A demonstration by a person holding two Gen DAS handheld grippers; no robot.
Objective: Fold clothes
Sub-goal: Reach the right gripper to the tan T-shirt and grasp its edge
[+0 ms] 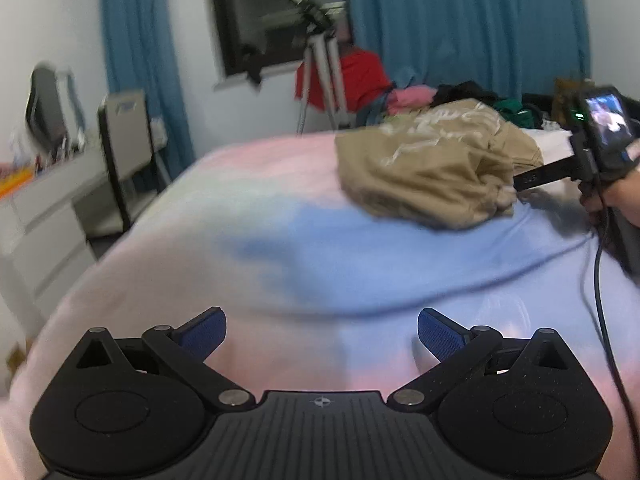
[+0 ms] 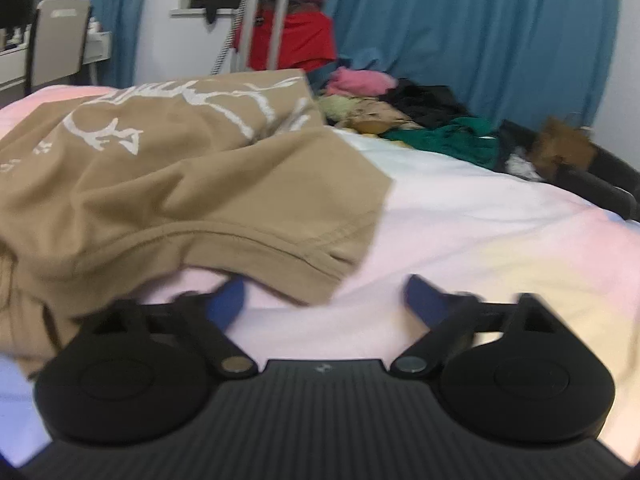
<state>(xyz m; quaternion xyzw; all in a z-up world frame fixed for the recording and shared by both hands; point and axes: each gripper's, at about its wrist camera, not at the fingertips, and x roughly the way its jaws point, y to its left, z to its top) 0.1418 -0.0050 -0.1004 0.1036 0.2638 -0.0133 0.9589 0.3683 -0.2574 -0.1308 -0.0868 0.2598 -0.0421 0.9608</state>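
Observation:
A tan T-shirt with white print (image 1: pixel 432 168) lies bunched on the pastel bedspread (image 1: pixel 280 248). In the right wrist view the tan T-shirt (image 2: pixel 168 168) fills the left half, its sleeve hem draped over the left blue fingertip (image 2: pixel 226 304). My right gripper (image 2: pixel 326 300) is open, low on the bed at the shirt's edge. In the left wrist view the right gripper (image 1: pixel 532 180) touches the shirt's right side, held by a hand. My left gripper (image 1: pixel 322 332) is open above bare bedspread, well short of the shirt.
A heap of pink, black and green clothes (image 2: pixel 400 108) lies at the far side of the bed. A tripod (image 1: pixel 320 76) and a red garment (image 1: pixel 352 76) stand before blue curtains (image 1: pixel 460 28). A chair (image 1: pixel 124 140) and white drawers (image 1: pixel 36 232) are left of the bed.

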